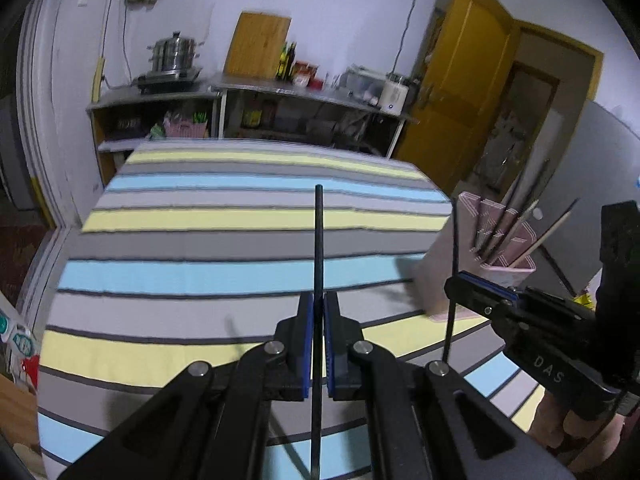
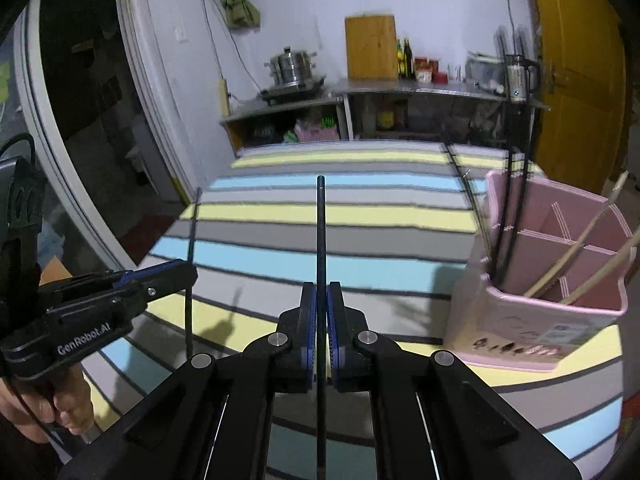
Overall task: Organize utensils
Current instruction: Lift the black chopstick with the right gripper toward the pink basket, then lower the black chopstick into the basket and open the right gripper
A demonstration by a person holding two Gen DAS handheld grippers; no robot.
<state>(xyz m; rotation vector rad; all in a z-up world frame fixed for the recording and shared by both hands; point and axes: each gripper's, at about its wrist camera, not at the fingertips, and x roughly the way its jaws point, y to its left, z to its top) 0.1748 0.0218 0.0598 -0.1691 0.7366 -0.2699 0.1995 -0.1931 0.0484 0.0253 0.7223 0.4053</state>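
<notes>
My left gripper (image 1: 319, 300) is shut on a thin black chopstick (image 1: 318, 240) that stands upright above the striped tablecloth (image 1: 200, 272). My right gripper (image 2: 321, 286) is shut on a second black chopstick (image 2: 320, 232), also upright. Each gripper shows in the other's view: the right one (image 1: 450, 284) with its stick (image 1: 455, 240), the left one (image 2: 192, 270) with its stick (image 2: 193, 232). A pink divided utensil holder (image 2: 520, 320) stands at the table's right side, just right of the right gripper. It holds wooden chopsticks (image 2: 576, 248) and black ones (image 2: 508, 208).
Behind the table runs a metal shelf (image 2: 400, 90) with a steel pot (image 2: 292, 66), a wooden cutting board (image 2: 371, 48) and bottles. A yellow door (image 1: 460, 92) is at the right. A hand (image 2: 60, 408) grips the left tool's handle. The table drops off at its left edge.
</notes>
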